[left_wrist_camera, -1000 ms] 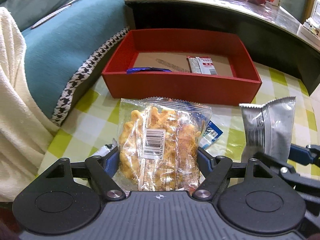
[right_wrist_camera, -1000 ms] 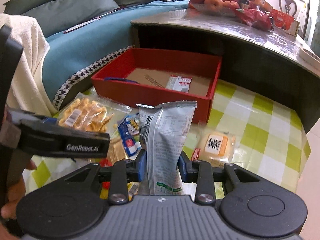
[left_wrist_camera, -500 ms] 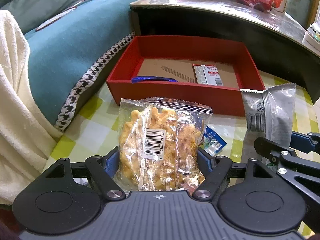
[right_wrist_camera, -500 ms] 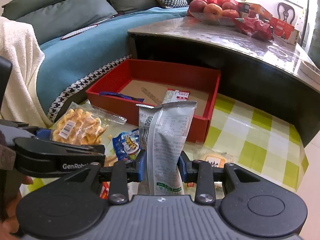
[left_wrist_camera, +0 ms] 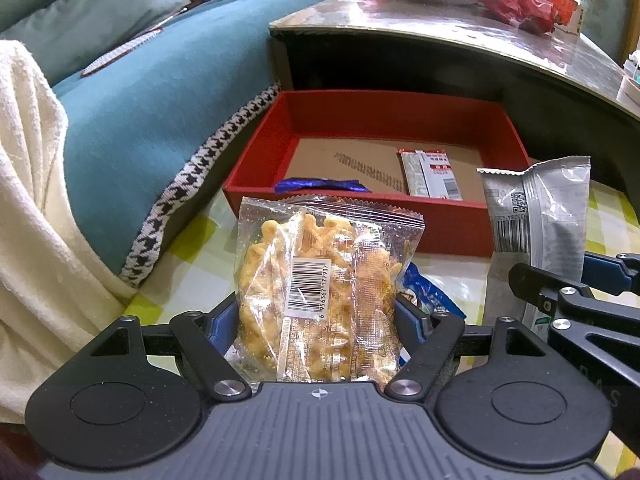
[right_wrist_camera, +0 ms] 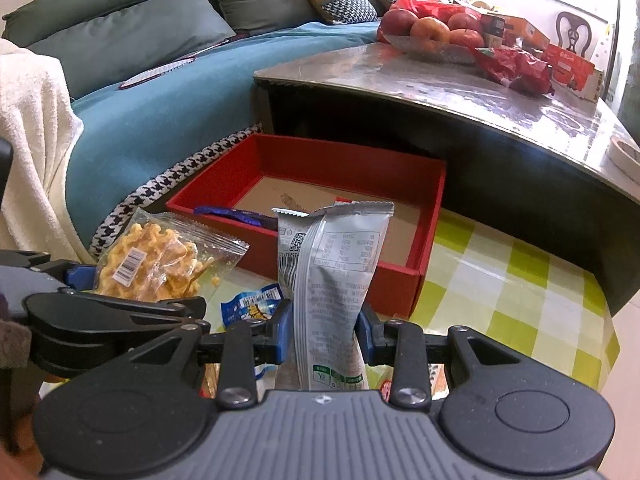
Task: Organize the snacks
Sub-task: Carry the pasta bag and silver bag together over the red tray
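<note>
My left gripper (left_wrist_camera: 316, 320) is shut on a clear bag of yellow crackers (left_wrist_camera: 320, 280), held above the checked tablecloth in front of the red box (left_wrist_camera: 360, 208). The bag also shows in the right wrist view (right_wrist_camera: 156, 256). My right gripper (right_wrist_camera: 324, 332) is shut on a grey foil snack pouch (right_wrist_camera: 332, 272), held upright near the red box (right_wrist_camera: 432, 216); the pouch also shows in the left wrist view (left_wrist_camera: 540, 216). Inside the box lie a blue wrapper (left_wrist_camera: 320, 186) and a grey-red sachet (left_wrist_camera: 430, 174).
A blue snack packet (right_wrist_camera: 252, 306) lies on the green checked tablecloth (right_wrist_camera: 520, 280). A dark table (right_wrist_camera: 440, 80) with apples (right_wrist_camera: 428, 28) and red packets overhangs the box behind. A teal sofa cushion (left_wrist_camera: 160, 100) and white towel (left_wrist_camera: 32, 200) lie left.
Both grippers have risen with their snacks and now look further down into the red box. Both grips are unchanged.
</note>
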